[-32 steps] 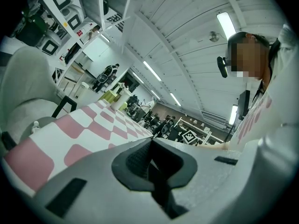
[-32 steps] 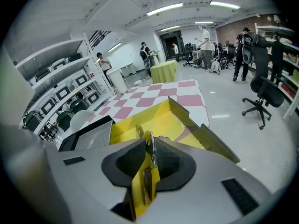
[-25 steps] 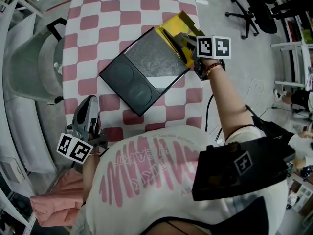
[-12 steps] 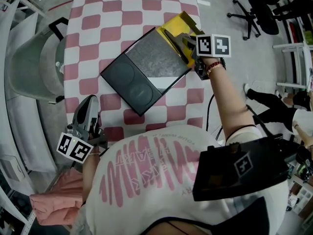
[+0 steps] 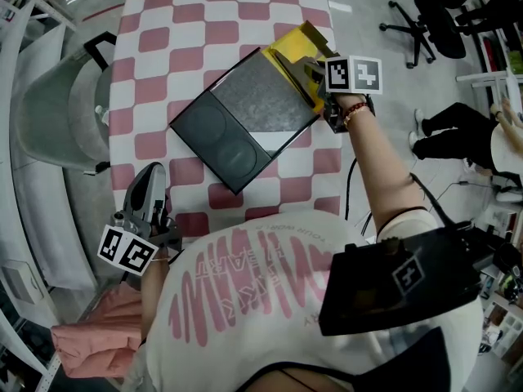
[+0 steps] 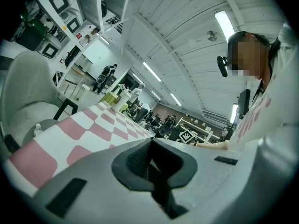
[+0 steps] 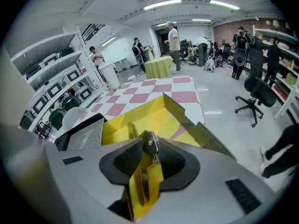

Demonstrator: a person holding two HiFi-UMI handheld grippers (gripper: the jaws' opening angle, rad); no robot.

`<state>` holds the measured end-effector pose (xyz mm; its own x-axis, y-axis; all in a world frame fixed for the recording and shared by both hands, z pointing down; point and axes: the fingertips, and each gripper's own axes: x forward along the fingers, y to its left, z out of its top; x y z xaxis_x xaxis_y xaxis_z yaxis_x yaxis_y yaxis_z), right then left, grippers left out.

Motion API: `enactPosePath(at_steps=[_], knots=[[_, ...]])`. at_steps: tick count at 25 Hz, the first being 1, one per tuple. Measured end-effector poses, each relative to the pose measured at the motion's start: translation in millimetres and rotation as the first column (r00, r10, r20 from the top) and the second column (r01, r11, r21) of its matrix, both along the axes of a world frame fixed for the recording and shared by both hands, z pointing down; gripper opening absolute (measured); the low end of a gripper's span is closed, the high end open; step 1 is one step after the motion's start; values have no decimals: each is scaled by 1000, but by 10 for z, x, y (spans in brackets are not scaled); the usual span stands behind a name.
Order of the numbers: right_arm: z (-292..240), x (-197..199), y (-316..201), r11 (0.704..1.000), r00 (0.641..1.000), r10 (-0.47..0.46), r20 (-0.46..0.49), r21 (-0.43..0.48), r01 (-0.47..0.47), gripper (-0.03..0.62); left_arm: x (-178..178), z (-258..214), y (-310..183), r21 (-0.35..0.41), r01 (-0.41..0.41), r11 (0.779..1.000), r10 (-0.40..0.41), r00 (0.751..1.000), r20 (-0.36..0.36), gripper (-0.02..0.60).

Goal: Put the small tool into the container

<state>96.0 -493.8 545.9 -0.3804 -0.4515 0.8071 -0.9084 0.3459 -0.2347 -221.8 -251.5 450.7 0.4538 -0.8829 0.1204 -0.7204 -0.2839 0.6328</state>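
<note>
A table (image 5: 163,47) covered with a pink-and-white checked cloth is seen from above. An open black case (image 5: 237,117) is laid flat at its middle, one half lined with grey foam, the other marked by two round recesses. A yellow cardboard box (image 5: 298,43) is set open at the table's right edge, touching the foam-lined half of the case.

The right gripper (image 5: 309,70) is held over this box. In the right gripper view, the small tool (image 7: 150,143), a dark metal piece with a rivet, is seen upright between the tips of the right gripper (image 7: 149,149), above the box's yellow floor (image 7: 154,118). The jaws are opening; the pads seem to be touching the tool on both sides, though this is hard to judge from so close.

The left gripper (image 5: 153,170) is rested at the table's near left corner, well apart from the case. In its own view the left gripper (image 6: 150,164) is shown with jaws brought together and nothing between them.
</note>
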Motion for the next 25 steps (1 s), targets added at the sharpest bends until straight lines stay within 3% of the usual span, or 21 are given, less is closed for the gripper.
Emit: enactPosePath(at_steps=[25], knots=[[-39,21,2,998,998,59,-32,26,-58,170,-86,-77,218,10,39,999,-39,999,9,8]])
